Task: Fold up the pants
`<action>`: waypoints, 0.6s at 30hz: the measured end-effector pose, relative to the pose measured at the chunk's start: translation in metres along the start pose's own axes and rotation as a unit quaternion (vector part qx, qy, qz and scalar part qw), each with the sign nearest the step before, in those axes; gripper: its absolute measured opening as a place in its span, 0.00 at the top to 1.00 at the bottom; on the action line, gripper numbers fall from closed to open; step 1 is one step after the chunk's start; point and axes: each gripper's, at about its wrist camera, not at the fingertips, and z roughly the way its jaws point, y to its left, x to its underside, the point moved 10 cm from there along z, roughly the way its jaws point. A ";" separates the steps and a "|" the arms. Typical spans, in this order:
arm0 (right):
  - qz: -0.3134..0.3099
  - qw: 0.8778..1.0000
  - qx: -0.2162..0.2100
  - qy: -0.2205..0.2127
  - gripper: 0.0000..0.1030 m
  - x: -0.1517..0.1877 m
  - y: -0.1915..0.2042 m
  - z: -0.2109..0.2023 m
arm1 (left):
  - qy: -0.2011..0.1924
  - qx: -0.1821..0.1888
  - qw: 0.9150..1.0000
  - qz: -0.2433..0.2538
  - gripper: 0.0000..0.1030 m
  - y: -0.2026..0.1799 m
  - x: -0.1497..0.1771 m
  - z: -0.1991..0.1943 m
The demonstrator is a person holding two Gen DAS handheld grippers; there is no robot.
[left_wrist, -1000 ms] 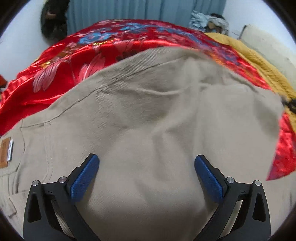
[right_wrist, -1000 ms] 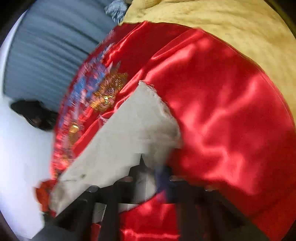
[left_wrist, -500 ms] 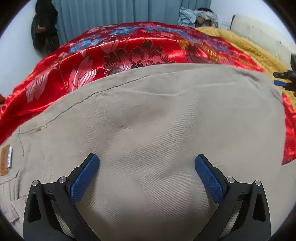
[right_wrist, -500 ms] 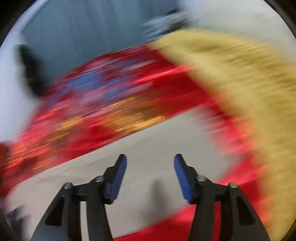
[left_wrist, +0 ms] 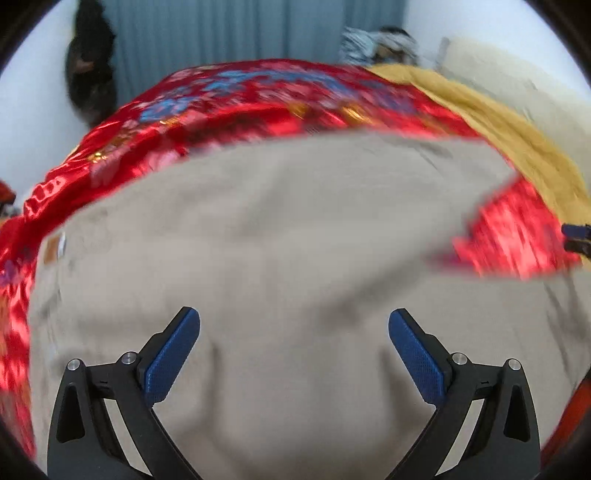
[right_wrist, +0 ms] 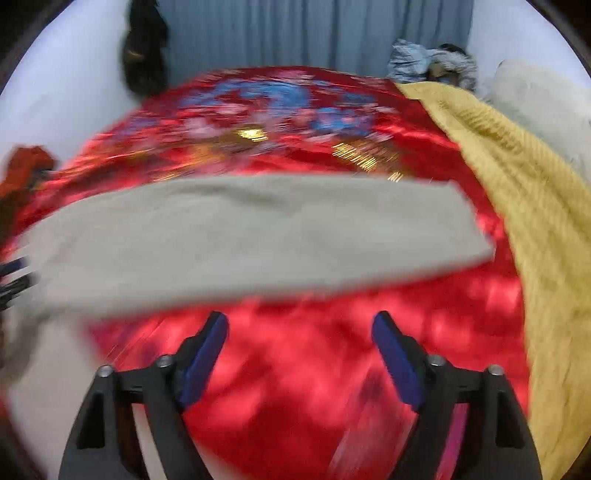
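Note:
Beige pants lie spread on a red satin bedspread. A brown label shows at their left end in the left wrist view. My left gripper is open and empty above the pants' middle. In the right wrist view one pant leg lies across the bed from left to right. My right gripper is open and empty above the red bedspread, nearer than that leg. The right gripper's tip shows at the right edge of the left wrist view. Both views are blurred.
A yellow blanket covers the bed's right side, with a cream pillow beyond it. A bundle of clothes lies at the far end. Blue curtains and a dark hanging item are behind. An orange object is at left.
My right gripper has let go of the pant leg, opened, and pulled back over the red bedspread. The leg now lies flat. My left gripper stays open and has drawn back a little.

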 end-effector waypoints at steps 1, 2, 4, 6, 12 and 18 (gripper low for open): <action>-0.003 0.999 -0.033 0.013 0.18 0.033 0.018 -0.006 | 0.012 -0.010 1.000 0.014 0.01 -0.009 0.021 -0.002; -0.011 0.997 -0.061 0.034 0.18 0.069 0.034 -0.008 | 0.023 -0.027 0.999 0.025 0.01 -0.011 0.039 -0.002; -0.048 0.995 -0.049 0.070 0.20 0.129 0.043 -0.009 | 0.043 -0.057 0.997 0.020 0.00 -0.002 0.066 -0.003; -0.057 0.995 0.021 0.085 0.20 0.175 0.009 -0.009 | 0.049 -0.068 0.996 -0.011 0.00 0.017 0.080 -0.009; 0.168 0.961 0.206 0.080 0.05 0.227 -0.213 -0.060 | 0.056 -0.102 0.993 -0.026 0.00 0.046 0.090 -0.029; 0.259 0.940 0.215 0.054 0.05 0.215 -0.259 -0.095 | 0.047 -0.104 0.991 -0.065 0.01 0.045 0.075 -0.055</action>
